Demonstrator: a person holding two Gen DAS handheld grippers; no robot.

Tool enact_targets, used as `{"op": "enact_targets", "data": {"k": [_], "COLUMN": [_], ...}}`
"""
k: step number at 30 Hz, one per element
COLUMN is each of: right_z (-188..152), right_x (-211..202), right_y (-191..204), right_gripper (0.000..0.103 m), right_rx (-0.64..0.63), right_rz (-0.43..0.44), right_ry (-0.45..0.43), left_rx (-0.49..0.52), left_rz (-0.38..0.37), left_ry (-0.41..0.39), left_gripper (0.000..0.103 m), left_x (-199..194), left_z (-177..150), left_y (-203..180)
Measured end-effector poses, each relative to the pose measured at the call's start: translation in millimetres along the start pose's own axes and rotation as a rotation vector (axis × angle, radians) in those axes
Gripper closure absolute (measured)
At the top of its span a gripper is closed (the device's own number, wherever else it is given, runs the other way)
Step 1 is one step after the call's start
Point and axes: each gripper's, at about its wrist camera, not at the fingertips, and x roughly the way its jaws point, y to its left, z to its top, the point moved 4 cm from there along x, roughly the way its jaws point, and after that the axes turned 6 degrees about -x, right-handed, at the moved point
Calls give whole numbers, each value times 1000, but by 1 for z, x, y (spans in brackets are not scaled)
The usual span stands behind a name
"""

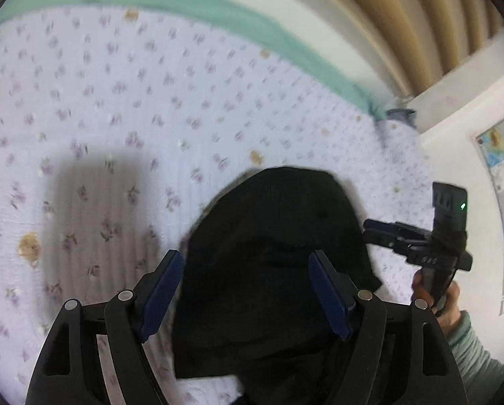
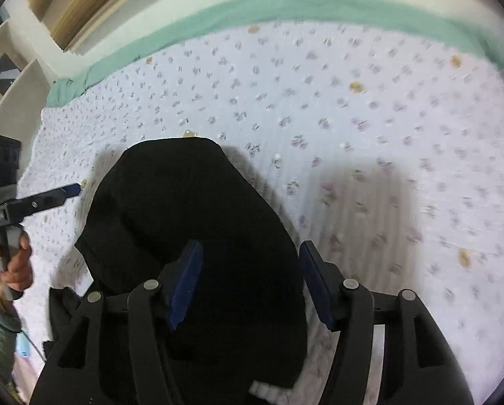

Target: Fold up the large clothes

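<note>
Lying folded on the bed point(image 1: 116, 108), the black garment point(image 1: 272, 236) looks soft and limp, best pinched at an edge, while both tongs, left point(image 1: 246, 290) and right point(image 2: 250, 280), stand open and empty.

My two views bright, soft even daylight, no glare. Motion blur smears flower print on bedspread point(image 1: 123, 77), worst toward edges. Fisheye bends green border point(image 2: 285, 6) into arc; dark vignette in corners. Soft grey shadow point(image 1: 100, 209) on bed. Black garment point(image 2: 191, 209) shows no detail.
</note>
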Motion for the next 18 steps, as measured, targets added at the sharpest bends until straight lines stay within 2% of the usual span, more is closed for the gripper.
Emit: {"op": "enact_targets", "data": {"k": [3,6,7,8,9,10,11,12,14,18], "right_z": [2,5,2,2,2,2,1,0,-4,-22], "right_x": [25,65,73,81,84,81,75,64,43,-12], "right_y": [0,3,4,6,11,16,22,31,47,83], "right_gripper": [39,39,40,41,45,67,83,84,86,87], "right_rx": [6,8,6,-8,-36,-58,-80,-119,-188,-278], "right_rz": [25,76,81,66,51,55,56,40,6,-35], "right_ry": [47,118,142,159,150,138,126,100,58,-47], "left_rx": [-16,-42,-43,-27,2,37,66,86,123,241], "left_rz": [-5,-81,-81,-62,-41,-28,-31,-51,-77,-53], "left_ry": [47,107,115,118,111,96,72,50,6,-56], "left_gripper": [25,25,26,33,60,67,73,82,85,87], "left_x": [24,46,51,57,59,57,51,42,17,-29], "left_z": [0,-6,-9,-13,-16,-20,-24,-27,-34,-63], "left_y": [7,11,11,11,8,3,-1,-7,-19,-53]}}
